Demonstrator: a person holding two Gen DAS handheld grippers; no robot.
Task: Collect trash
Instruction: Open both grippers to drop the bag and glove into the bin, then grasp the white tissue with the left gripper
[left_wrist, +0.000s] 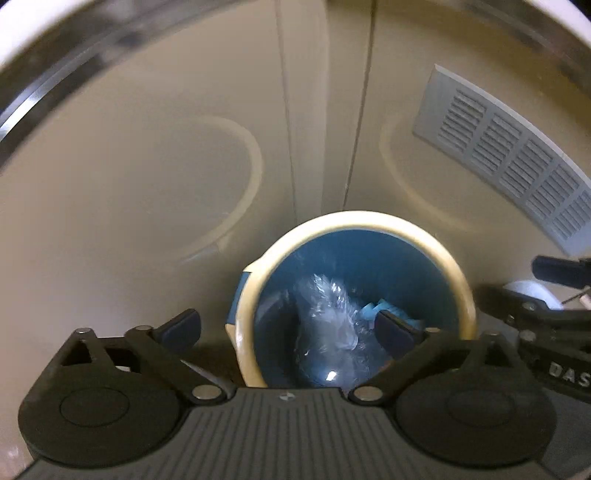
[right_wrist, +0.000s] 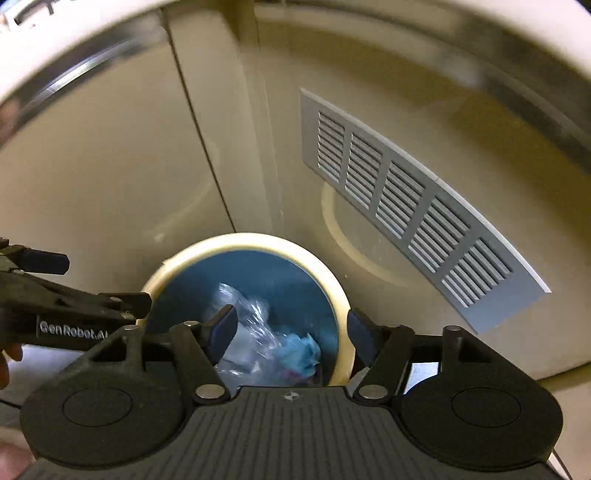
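1. Both cameras are looking down into a small trash bin (left_wrist: 354, 221) with a cream rim and blue inside. It sits right up against a beige cabinet door (left_wrist: 147, 166).
2. Inside the bin there's a crumpled clear plastic wrapper (left_wrist: 328, 325), and just beside it some scrunched light-blue stuff (right_wrist: 301, 350). Could be paper or a glove, too blurry to say.
3. Left gripper (left_wrist: 291, 328) hangs over the bin with its jaws spread wide and nothing between them. One finger sits outside the rim on the left, the other is over the bin's opening near the blue scrap.
4. Right gripper (right_wrist: 291, 326) is the same deal: jaws wide apart, nothing in them, one finger over the plastic wrapper, the other out by the rim on the right.
5. The two grippers are close together. In the right wrist view the left one pokes in from the left edge with "GenRobot.AI" lettering on its side.
6. A grey slatted vent (right_wrist: 406, 203) is set into the cabinet panel to the right of the bin, well above the rim.
7. A vertical seam runs up the cabinet behind the bin.
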